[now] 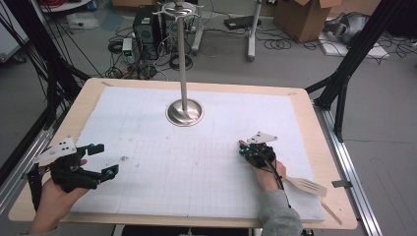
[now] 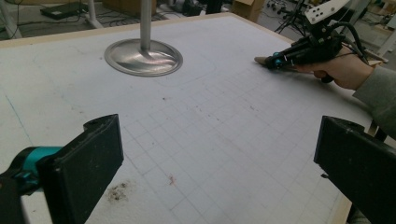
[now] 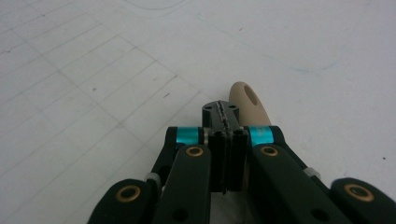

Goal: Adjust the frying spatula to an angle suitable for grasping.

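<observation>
Wooden spatula (image 1: pixel 307 186), handle (image 3: pixel 246 100) forward (slotted blade rearward)

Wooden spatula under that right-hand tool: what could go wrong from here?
The pale wooden slotted spatula runs beneath the right gripper, whose jaws are pressed shut. Whether they actually pinch the handle is unclear, so it may slip when lifted. Its slotted end lies near the wooden table's edge and might get knocked off.

One of each on the bench

One wooden slotted spatula (image 1: pixel 307 186) lies on the bench (image 1: pixel 314 123), one metal stand (image 1: pixel 184 112) rises from its round base, and two grippers, left (image 1: pixel 101 161) and right (image 1: pixel 244 148), rest there
</observation>
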The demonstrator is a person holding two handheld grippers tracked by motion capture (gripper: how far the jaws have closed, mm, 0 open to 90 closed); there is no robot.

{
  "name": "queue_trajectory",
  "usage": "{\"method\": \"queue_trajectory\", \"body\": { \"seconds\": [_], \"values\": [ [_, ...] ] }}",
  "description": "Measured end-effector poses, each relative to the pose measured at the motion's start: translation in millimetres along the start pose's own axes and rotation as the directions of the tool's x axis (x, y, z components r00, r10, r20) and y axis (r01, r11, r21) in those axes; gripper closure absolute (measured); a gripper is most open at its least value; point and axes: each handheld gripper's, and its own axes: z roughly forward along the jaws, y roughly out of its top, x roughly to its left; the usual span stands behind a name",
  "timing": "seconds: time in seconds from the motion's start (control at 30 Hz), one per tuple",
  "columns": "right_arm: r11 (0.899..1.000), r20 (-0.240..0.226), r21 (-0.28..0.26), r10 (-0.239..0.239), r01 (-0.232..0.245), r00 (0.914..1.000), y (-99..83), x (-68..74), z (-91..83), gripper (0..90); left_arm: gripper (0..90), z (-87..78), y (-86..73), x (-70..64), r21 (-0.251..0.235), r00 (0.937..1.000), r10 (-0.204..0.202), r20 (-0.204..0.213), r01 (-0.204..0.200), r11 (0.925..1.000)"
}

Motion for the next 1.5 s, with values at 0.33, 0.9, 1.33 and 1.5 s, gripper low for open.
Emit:
{"method": "queue_trajectory", "body": {
  "seconds": [0.33,0.9,1.33,1.5],
  "values": [
    [0.999,0.054,-0.007,0.047,-0.047,0.9974,1.3,-7.3,4.5,90.0,1.8,-1.3,-0.8,-1.5,0.0,1.0,0.001,-0.001,-0.001,1.0],
    [0.993,0.09,-0.012,0.116,-0.115,0.9892,2.0,-19.1,6.8,90.0,1.8,-0.3,-1.5,-2.3,0.002,1.0,0.004,0.002,-0.004,1.0],
    [0.989,0.14,-0.012,0.145,-0.145,0.9795,2.5,-23.9,8.1,90.0,1.8,-0.9,-1.1,-2.8,0.001,1.0,0.003,0.003,-0.003,1.0],
    [0.987,0.149,-0.016,0.163,-0.162,0.9754,2.1,-26.2,8.1,90.0,1.8,-0.8,-0.9,-2.8,0.0,1.0,0.006,0.005,-0.006,1.0]
  ]
}}
